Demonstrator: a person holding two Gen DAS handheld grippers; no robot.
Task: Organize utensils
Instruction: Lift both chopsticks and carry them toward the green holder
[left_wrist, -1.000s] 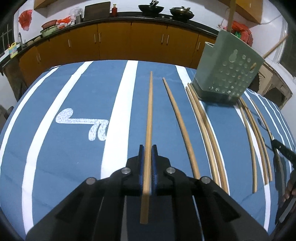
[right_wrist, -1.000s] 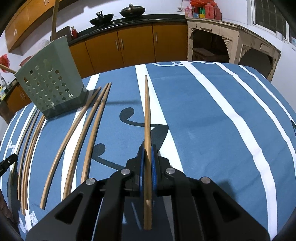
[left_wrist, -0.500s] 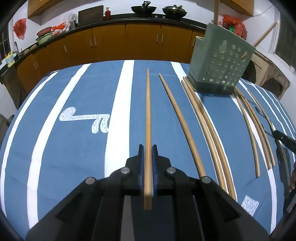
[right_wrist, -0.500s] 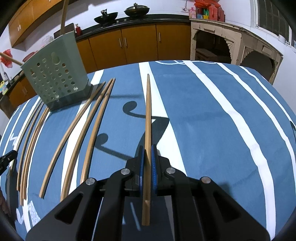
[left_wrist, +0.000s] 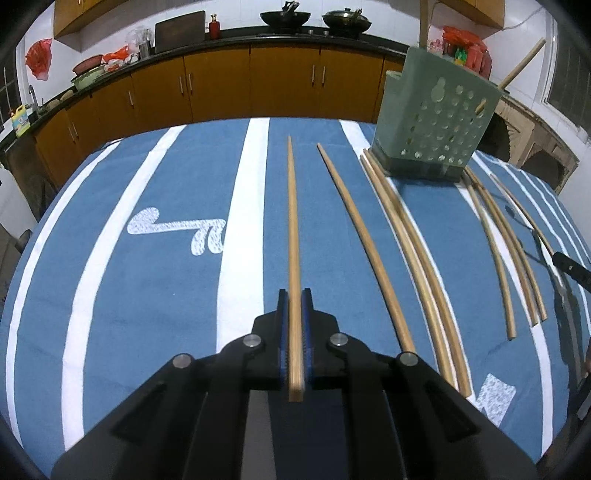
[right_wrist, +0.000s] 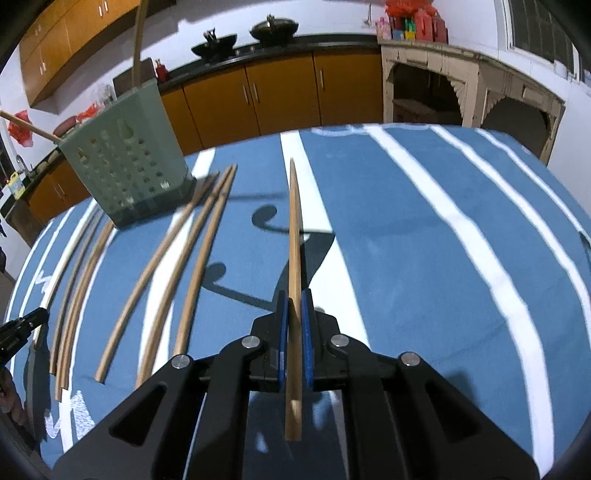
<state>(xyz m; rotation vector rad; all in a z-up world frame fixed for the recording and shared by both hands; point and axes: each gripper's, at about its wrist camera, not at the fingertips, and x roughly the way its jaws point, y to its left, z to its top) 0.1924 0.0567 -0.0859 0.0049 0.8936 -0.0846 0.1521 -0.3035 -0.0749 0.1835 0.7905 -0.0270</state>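
Observation:
My left gripper (left_wrist: 294, 295) is shut on a long wooden chopstick (left_wrist: 293, 229) that points straight ahead over the blue striped cloth. My right gripper (right_wrist: 294, 296) is shut on another wooden chopstick (right_wrist: 294, 236), lifted above the cloth with its shadow beneath. A green perforated utensil holder (left_wrist: 434, 122) stands at the far right in the left wrist view and at the far left (right_wrist: 127, 170) in the right wrist view, with sticks poking out of it. Several loose chopsticks (left_wrist: 402, 243) lie on the cloth beside it, and several chopsticks (right_wrist: 181, 258) show in the right wrist view too.
The table (left_wrist: 129, 295) wears a blue cloth with white stripes. Orange kitchen cabinets (left_wrist: 221, 85) with woks on the counter run behind it. The other gripper's black tip (left_wrist: 570, 266) shows at the right edge, and a black tip (right_wrist: 20, 328) at the left edge of the right wrist view.
The right gripper rose a little with its chopstick and the holder looks nearer. The left view shifted slightly, so the holder sits more upright; both grips stay the same.

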